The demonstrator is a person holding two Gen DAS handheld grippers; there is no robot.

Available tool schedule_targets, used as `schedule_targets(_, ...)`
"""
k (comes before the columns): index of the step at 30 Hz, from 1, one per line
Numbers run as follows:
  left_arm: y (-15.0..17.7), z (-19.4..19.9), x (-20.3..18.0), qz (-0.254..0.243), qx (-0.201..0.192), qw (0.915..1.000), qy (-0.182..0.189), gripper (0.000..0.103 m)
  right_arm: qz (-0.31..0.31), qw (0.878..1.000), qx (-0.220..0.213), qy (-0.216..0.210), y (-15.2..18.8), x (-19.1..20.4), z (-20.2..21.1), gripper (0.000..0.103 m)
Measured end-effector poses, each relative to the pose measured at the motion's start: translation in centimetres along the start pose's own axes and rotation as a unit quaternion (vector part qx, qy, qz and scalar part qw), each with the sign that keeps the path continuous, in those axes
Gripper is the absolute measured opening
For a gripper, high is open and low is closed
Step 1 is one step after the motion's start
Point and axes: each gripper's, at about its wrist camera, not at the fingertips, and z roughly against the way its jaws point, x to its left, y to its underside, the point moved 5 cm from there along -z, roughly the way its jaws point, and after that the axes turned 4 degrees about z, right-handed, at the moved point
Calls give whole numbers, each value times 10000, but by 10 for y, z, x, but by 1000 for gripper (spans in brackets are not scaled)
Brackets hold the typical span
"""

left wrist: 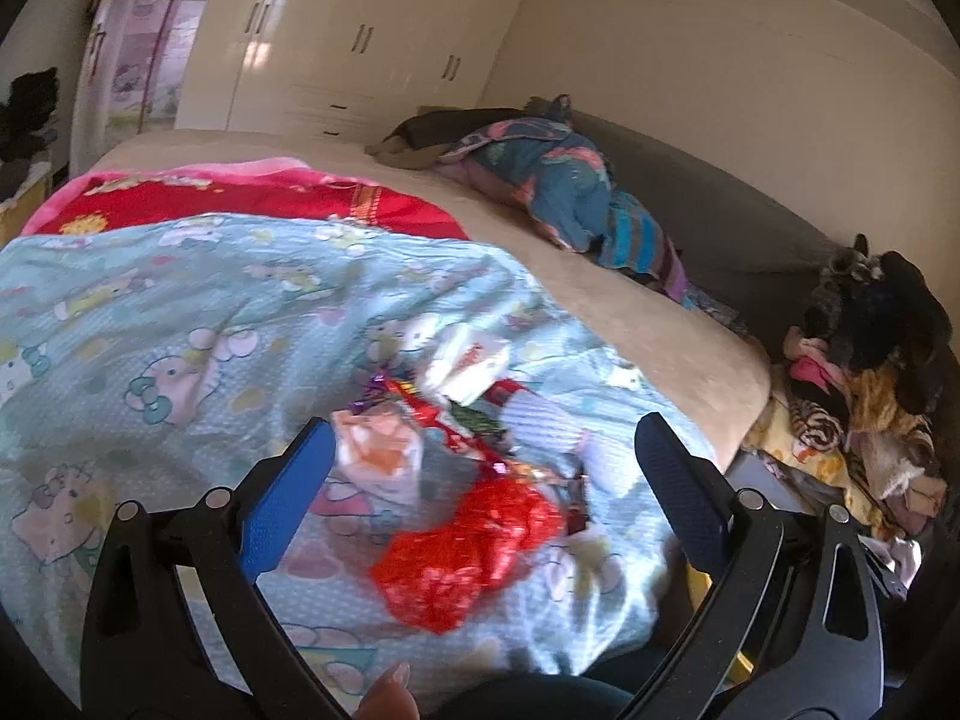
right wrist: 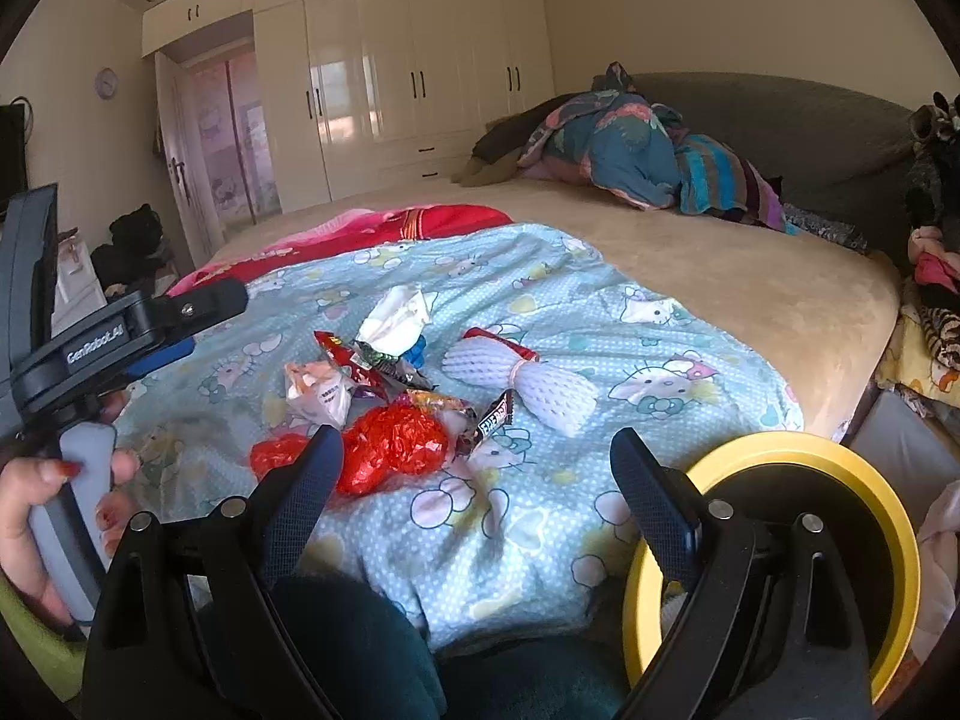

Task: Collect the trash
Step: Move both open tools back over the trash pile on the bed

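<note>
Both claws, left claw [left wrist: 485, 456] and right claw [right wrist: 477, 468], spread and empty; trash pile at 12 o'clock on bed [right wrist: 750, 276]: red wrapper [right wrist: 396, 444] light, crinkly, slippery, best pinched at crumpled middle.

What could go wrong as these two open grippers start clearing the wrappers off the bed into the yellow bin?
1. The red wrapper lies on a soft quilt; closing fingers may pinch the fabric along with it.
2. The litter is heaped together, so lifting one piece could drag the candy wrapper or tissue off the edge.
3. The left gripper and right gripper aim at the same heap and might collide. The bin sits low beside the bed, so drops may miss.
</note>
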Motion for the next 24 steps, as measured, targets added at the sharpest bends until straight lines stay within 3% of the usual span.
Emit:
schedule_targets(19, 17, -35, 65, 497, 437, 9963, -552, 92, -84, 9984, 554, 36, 2, -3, -77, 88)
schedule_targets(24, 23, -50, 71, 543, 658, 9949, -542, 92, -180, 9958, 893, -10, 7, -7, -108, 79)
